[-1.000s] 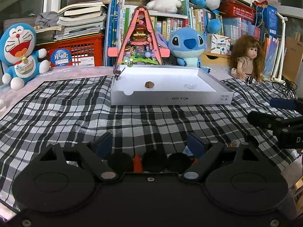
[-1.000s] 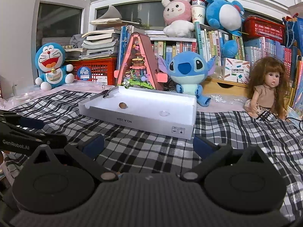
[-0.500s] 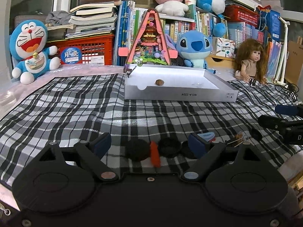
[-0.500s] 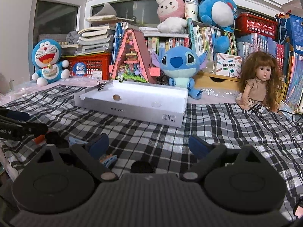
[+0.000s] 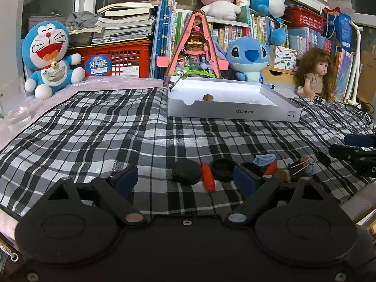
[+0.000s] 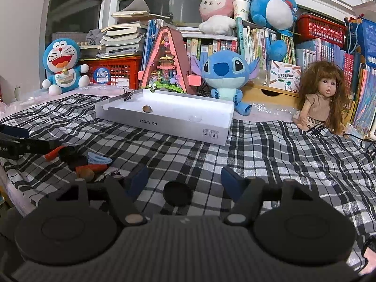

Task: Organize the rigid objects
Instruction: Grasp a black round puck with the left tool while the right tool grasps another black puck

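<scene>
Two low wrist fisheyes over plaid cloth (image 5: 94, 127), facing the shelf, both sharing the white tray (image 6: 164, 123)

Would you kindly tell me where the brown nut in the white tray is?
In both views the brown nut lies inside the white tray, near its front wall toward the left, ahead of the pink triangular toy house.

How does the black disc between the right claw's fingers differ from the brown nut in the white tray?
The black disc is flat and dark; the brown nut is rounded and tan. The disc looks larger in the frame, though it is also nearer the camera. The disc lies on the plaid cloth, between the closing jaws of the right claw, with no pad touching it yet; the nut already sits inside the white tray. Both are small, round in outline and resting unheld.
</scene>
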`<state>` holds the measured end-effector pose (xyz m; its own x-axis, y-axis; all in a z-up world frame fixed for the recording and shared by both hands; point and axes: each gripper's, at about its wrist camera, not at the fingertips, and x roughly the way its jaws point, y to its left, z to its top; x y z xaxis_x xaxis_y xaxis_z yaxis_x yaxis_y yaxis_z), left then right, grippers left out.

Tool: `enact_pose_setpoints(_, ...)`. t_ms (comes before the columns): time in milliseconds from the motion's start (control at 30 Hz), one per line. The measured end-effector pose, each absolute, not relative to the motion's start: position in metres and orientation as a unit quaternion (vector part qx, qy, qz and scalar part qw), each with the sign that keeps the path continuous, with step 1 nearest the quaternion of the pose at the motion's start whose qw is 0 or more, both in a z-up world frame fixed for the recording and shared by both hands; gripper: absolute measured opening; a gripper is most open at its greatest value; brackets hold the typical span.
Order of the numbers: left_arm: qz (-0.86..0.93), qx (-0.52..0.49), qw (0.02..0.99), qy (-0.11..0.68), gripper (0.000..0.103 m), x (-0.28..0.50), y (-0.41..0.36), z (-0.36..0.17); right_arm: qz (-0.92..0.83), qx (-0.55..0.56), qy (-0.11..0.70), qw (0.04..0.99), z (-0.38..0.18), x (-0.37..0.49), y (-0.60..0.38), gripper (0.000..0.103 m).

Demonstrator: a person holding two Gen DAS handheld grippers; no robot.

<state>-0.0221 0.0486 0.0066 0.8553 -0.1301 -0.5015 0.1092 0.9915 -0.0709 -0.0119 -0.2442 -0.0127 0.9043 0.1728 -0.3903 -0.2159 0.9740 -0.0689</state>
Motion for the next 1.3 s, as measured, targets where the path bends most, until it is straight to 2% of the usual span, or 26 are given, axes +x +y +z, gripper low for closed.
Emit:
enact_pose_setpoints(267,-0.069,-0.024,0.963,0.259,0.078,-0.029,0.052,0.004,0.103,-0.069,0.196,0.973,-0.016,-0.016,-0.241,0.071)
enact_pose_setpoints(467,-0.062,-0.019,0.968,0.244,0.062,-0.032,0.052,0.007,0.104,-0.069,0.203,0.971,-0.019,-0.015,-0.239,0.068)
enact_pose_setpoints(600,-0.043,-0.017,0.968,0.246,0.050,-0.029,0.056,0.007,0.099,-0.066,0.210,0.970,-0.021,-0.014,-0.240,0.062)
enact_pose_setpoints(800,-0.048,-0.009,0.963,0.266,0.049,-0.023,0.055,-0.001,0.088,-0.058,0.224,0.969,-0.024,-0.009,-0.242,0.058)
enact_pose_setpoints(1133,-0.043,0.010,0.965,0.257,0.050,-0.001,0.040,-0.019,0.077,-0.040,0.237,0.968,-0.033,0.002,-0.241,0.058)
enact_pose_setpoints(1200,-0.040,0.016,0.967,0.253,0.045,0.001,0.036,-0.020,0.072,-0.036,0.240,0.967,-0.036,0.004,-0.241,0.057)
enact_pose_setpoints(1233,-0.043,0.016,0.966,0.253,0.040,0.002,0.035,-0.020,0.071,-0.033,0.241,0.967,-0.038,0.005,-0.241,0.053)
enact_pose_setpoints(1267,-0.049,0.016,0.966,0.254,0.030,0.003,0.035,-0.019,0.070,-0.029,0.241,0.968,-0.038,0.005,-0.241,0.050)
enact_pose_setpoints(1300,-0.051,0.015,0.966,0.254,0.030,0.003,0.034,-0.017,0.068,-0.026,0.239,0.968,-0.038,0.004,-0.241,0.036)
